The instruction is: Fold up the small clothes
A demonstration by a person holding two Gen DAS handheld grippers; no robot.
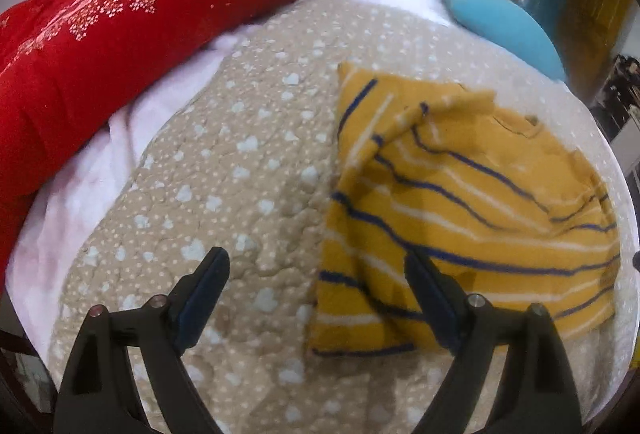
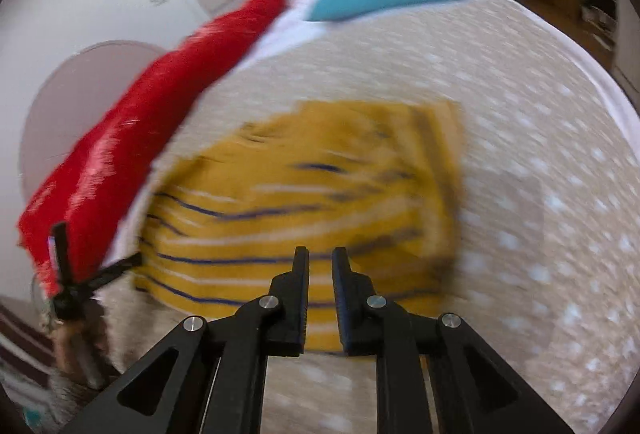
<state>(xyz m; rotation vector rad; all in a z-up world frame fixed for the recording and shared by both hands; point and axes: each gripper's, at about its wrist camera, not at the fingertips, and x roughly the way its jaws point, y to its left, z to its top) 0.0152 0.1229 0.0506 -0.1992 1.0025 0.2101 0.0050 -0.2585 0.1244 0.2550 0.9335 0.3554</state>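
A small mustard-yellow garment (image 1: 460, 202) with navy and white stripes lies partly folded on a beige quilt (image 1: 240, 174). My left gripper (image 1: 316, 266) is open wide and empty, low over the garment's near left edge, one finger over the quilt and one over the cloth. In the right wrist view the same garment (image 2: 312, 202) lies blurred ahead. My right gripper (image 2: 320, 258) hovers above its near edge, jaws a narrow gap apart with nothing between them. The left gripper (image 2: 76, 274) also shows at the far left of that view.
A red embroidered pillow (image 1: 120, 46) lies along the left of the bed on a white sheet (image 1: 100, 162). A teal pillow (image 1: 504, 22) sits at the far right. White wall behind; dark furniture (image 1: 616, 94) stands beyond the bed's right edge.
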